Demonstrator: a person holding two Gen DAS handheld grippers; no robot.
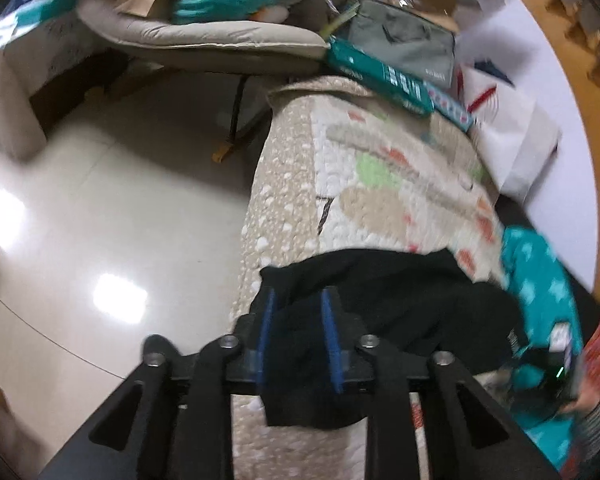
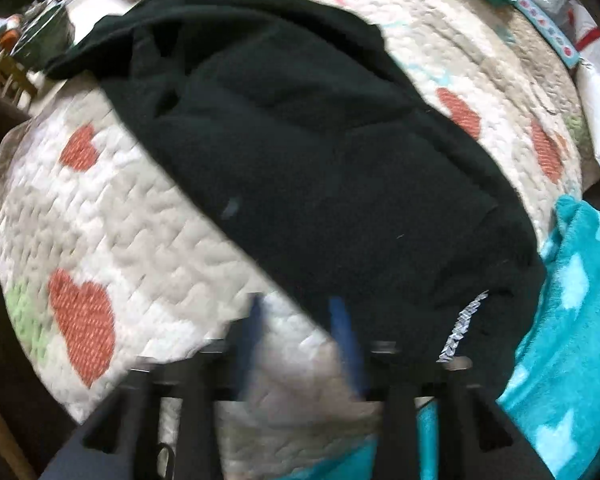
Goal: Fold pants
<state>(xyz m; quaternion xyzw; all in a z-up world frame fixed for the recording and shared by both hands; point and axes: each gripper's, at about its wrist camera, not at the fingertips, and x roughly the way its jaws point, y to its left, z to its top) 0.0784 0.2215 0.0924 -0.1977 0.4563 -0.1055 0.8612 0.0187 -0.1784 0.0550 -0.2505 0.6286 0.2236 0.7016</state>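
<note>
Between the blue pads of the left tongs (image 1: 300,316), slightly parted, lay black fabric of the dark folded pants (image 1: 384,300); whether the pads pressed it was unclear. Right tongs (image 2: 300,320) stood open over the cream quilted bed cover with red hearts (image 2: 112,216), gripping nothing, pants just beside. A white waistband label (image 2: 460,328) was unreadable. Farther off lay a teal star-patterned blanket (image 2: 572,300) and teal boxes (image 1: 380,76), their lettering blurred.

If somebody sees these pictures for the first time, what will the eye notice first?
First, the black pants, lying in a heap across the quilt with red hearts. Next, the teal blanket with pale stars, beside the pants on the right. The left tongs have black cloth between their blue fingers.
</note>
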